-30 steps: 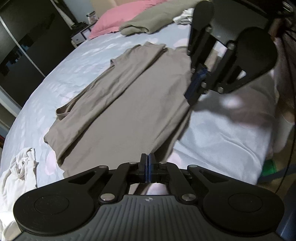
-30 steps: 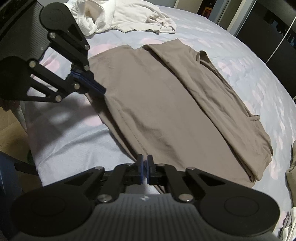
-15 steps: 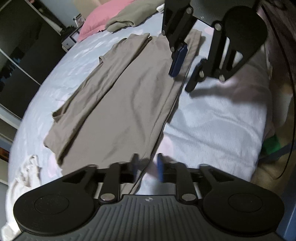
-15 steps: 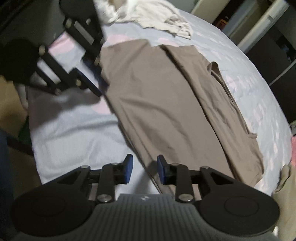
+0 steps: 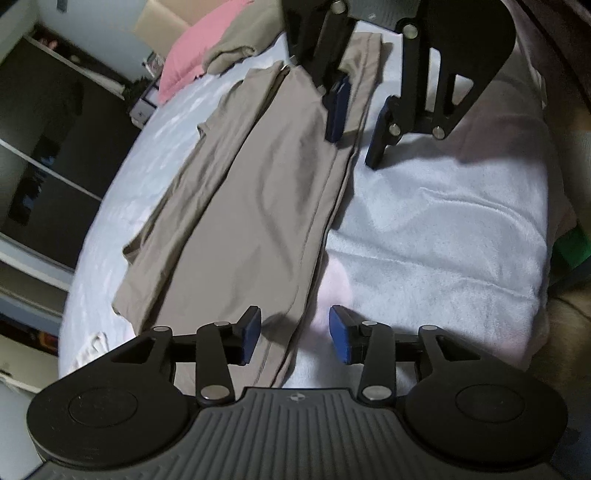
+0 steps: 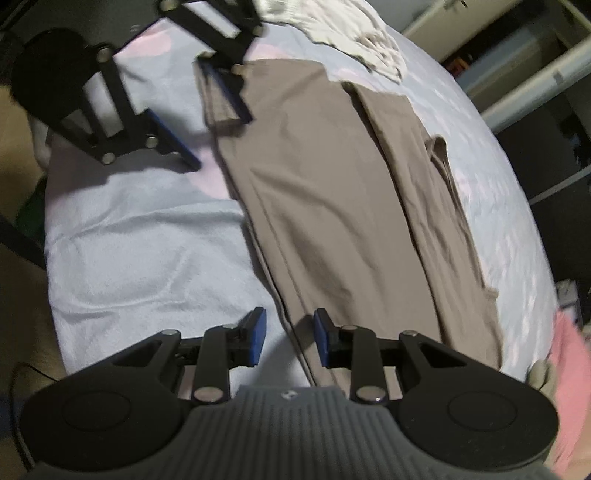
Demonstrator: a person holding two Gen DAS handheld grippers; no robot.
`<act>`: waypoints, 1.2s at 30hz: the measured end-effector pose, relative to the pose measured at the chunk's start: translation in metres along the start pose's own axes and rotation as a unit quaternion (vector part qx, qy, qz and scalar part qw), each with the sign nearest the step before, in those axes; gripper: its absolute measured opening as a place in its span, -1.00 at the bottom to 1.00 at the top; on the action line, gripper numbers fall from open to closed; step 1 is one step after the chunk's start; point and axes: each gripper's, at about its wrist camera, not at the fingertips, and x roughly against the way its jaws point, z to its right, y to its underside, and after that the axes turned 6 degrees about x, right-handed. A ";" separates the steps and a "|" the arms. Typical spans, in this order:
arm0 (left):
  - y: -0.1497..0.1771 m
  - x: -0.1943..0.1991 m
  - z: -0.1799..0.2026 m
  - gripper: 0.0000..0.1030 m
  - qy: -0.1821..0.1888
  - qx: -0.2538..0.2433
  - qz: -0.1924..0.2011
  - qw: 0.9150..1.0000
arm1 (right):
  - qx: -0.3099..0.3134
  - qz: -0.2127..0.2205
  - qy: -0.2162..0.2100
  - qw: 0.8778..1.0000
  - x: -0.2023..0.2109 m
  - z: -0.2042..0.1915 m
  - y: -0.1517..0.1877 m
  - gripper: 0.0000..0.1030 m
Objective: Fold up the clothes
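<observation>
A taupe garment (image 5: 255,192) lies flat on the pale blue bed, folded lengthwise into a long strip; the right wrist view shows the same garment (image 6: 343,192). My left gripper (image 5: 294,338) is open above one end of its near edge, nothing between the blue pads. My right gripper (image 6: 287,338) is open above the other end of that edge, also holding nothing. Each gripper shows in the other's view: the right gripper (image 5: 356,122) at top, the left gripper (image 6: 207,114) at upper left, both with fingers spread.
The pale blue bedspread (image 5: 436,221) stretches bare beside the garment. A pink pillow (image 5: 192,55) and an olive garment (image 5: 240,44) lie at the far end. A white garment (image 6: 351,33) is crumpled beyond the strip. Dark wardrobes (image 5: 40,129) line the room's side.
Both grippers were shut on the garment's near edge a second ago; they have opened and let it go. The edge now lies flat on the bed, and both grippers have pulled back slightly.
</observation>
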 end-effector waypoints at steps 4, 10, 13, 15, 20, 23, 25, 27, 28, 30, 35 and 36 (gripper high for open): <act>0.002 -0.003 0.009 -0.25 -0.020 -0.022 0.005 1.000 | 0.038 0.000 0.024 0.999 0.001 -0.013 -0.002 -0.38; 0.008 -0.009 0.006 -0.24 -0.054 -0.026 -0.033 0.998 | 0.056 -0.023 0.058 0.996 0.005 -0.019 0.009 -0.38; 0.013 -0.014 0.005 -0.24 -0.076 -0.032 -0.054 0.995 | 0.048 -0.045 0.078 0.995 0.006 -0.015 0.023 -0.38; 0.016 -0.014 0.003 -0.24 -0.082 -0.027 -0.070 0.994 | 0.043 -0.059 0.088 0.993 0.007 -0.012 0.034 -0.36; 0.020 -0.011 -0.005 -0.24 -0.078 -0.003 -0.091 0.993 | 0.024 -0.098 0.106 0.989 0.007 -0.002 0.064 -0.17; 0.024 -0.011 -0.003 -0.24 -0.086 -0.020 -0.094 0.992 | 0.009 -0.102 0.114 0.988 0.009 0.003 0.078 -0.15; 0.028 -0.010 -0.003 -0.24 -0.093 -0.026 -0.100 0.990 | 0.016 -0.104 0.120 0.987 0.010 0.000 0.080 -0.15; 0.032 -0.011 -0.004 -0.24 -0.095 -0.021 -0.104 0.990 | 0.038 -0.105 0.130 0.985 0.010 -0.006 0.082 -0.15; 0.033 -0.012 -0.005 -0.24 -0.095 -0.019 -0.103 0.990 | 0.048 -0.105 0.133 0.984 0.010 -0.010 0.083 -0.15; 0.034 -0.017 -0.004 -0.24 -0.097 -0.027 -0.097 0.990 | 0.060 -0.106 0.135 0.983 0.005 -0.011 0.082 -0.14; 0.033 -0.025 -0.003 -0.24 -0.113 -0.039 -0.085 0.989 | 0.089 -0.094 0.149 0.980 -0.008 -0.011 0.079 -0.14; 0.032 -0.026 -0.005 -0.23 -0.116 -0.031 -0.084 0.989 | 0.091 -0.093 0.152 0.980 -0.010 -0.011 0.079 -0.17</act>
